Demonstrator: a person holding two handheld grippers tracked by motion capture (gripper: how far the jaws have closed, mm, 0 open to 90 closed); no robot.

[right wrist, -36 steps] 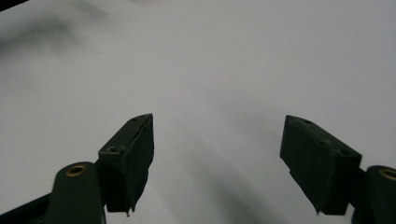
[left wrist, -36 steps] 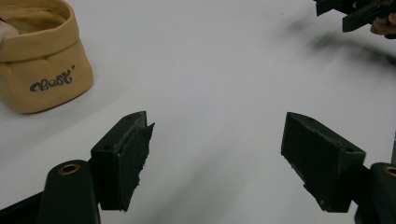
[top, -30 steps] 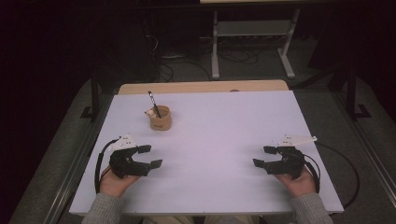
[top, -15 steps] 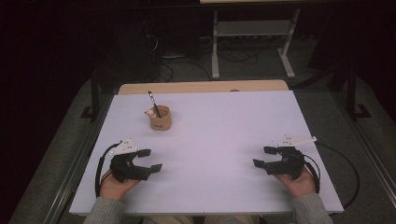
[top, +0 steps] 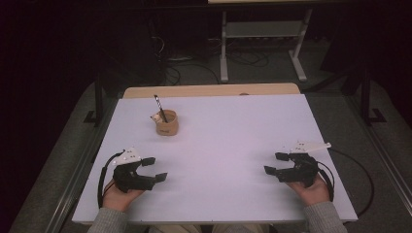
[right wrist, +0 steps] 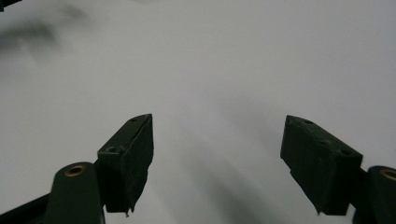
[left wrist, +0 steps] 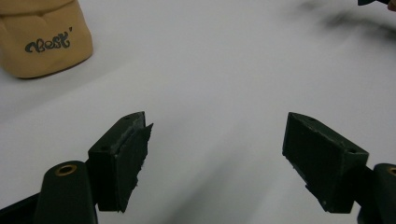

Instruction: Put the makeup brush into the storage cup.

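Now – tan cup (top: pixel 167 125) well beyond left hand-held gripper (top: pixel 154 169), untouched

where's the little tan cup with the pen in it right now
In the high view the small tan cup stands on the white table in its far left part, beyond the left gripper; the left gripper view shows it at upper left.
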